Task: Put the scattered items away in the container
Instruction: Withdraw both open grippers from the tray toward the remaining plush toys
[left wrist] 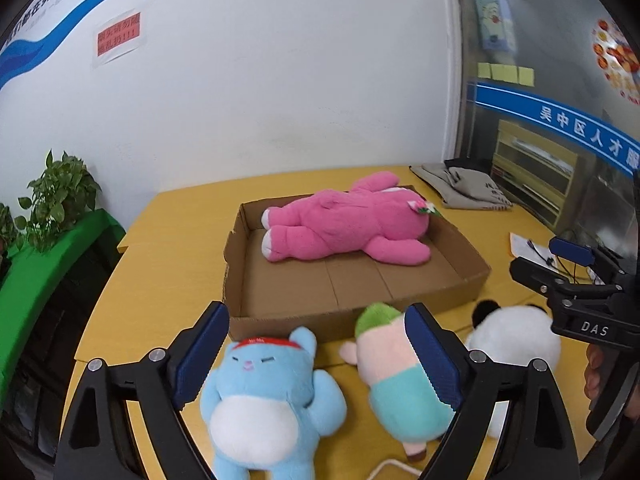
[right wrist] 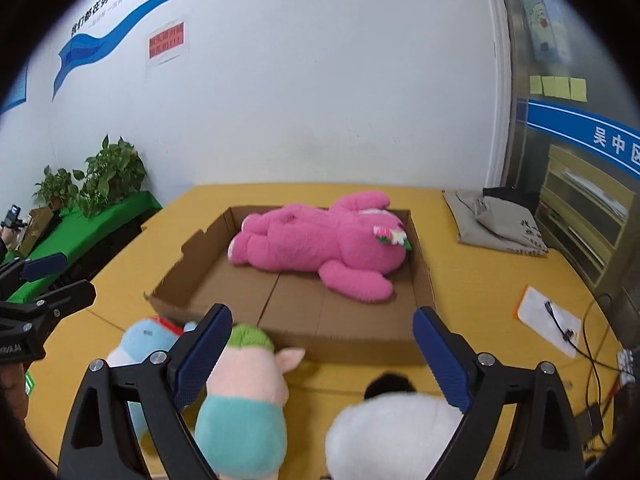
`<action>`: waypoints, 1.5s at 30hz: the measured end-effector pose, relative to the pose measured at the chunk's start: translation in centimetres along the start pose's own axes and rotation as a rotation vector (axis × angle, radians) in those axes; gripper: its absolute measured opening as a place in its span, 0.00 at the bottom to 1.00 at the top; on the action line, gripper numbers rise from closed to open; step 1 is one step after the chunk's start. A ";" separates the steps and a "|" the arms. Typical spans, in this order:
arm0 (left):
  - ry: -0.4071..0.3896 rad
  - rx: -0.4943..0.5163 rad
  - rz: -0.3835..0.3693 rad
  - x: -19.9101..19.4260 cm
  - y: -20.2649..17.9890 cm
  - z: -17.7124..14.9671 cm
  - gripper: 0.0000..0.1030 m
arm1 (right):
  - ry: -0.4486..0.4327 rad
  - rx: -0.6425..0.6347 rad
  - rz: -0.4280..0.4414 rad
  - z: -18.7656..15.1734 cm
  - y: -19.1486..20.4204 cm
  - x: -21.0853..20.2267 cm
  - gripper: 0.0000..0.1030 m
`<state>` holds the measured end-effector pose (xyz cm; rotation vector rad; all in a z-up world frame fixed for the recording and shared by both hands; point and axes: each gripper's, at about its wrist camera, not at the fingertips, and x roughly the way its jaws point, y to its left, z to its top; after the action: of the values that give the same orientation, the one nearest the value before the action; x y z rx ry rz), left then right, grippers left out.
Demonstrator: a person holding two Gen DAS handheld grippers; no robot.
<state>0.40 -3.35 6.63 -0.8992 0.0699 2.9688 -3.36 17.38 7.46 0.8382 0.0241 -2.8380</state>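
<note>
A shallow cardboard tray (left wrist: 460, 280) (right wrist: 425, 276) sits mid-table with a big pink plush (left wrist: 344, 224) (right wrist: 320, 244) lying in it. In front of the tray lie a blue plush cat (left wrist: 268, 396) (right wrist: 138, 344), a pink doll with green hair and teal body (left wrist: 396, 372) (right wrist: 244, 392) and a white panda plush (left wrist: 516, 344) (right wrist: 392, 432). My left gripper (left wrist: 316, 356) is open, hovering over the blue cat and the doll. My right gripper (right wrist: 324, 356) is open above the panda and the doll; it also shows in the left wrist view (left wrist: 560, 276).
The yellow table (left wrist: 172, 232) (right wrist: 480, 280) holds a folded grey cloth bag (left wrist: 468, 186) (right wrist: 496, 220) at the back right and a paper with cables (right wrist: 552, 320) at the right. Potted plants on a green shelf (right wrist: 92, 220) stand left. A white wall is behind.
</note>
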 end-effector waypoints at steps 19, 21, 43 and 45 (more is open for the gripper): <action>-0.010 -0.038 -0.090 -1.2 -2.1 -1.8 0.90 | -0.001 -0.012 -0.065 -2.5 1.9 -2.5 0.89; -0.009 -0.035 -0.092 -1.1 -2.1 -1.9 0.90 | -0.003 -0.022 -0.072 -2.4 2.1 -2.4 0.89; 0.021 -0.046 -0.097 0.2 -1.8 -2.0 0.90 | 0.029 -0.013 -0.074 -2.8 1.5 -1.4 0.90; 0.023 -0.050 -0.100 0.3 -1.7 -2.0 0.90 | 0.030 -0.011 -0.076 -2.8 1.5 -1.3 0.90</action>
<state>1.30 -1.75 4.78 -0.9147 -0.0467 2.8803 -0.49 16.36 5.83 0.8954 0.0775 -2.8932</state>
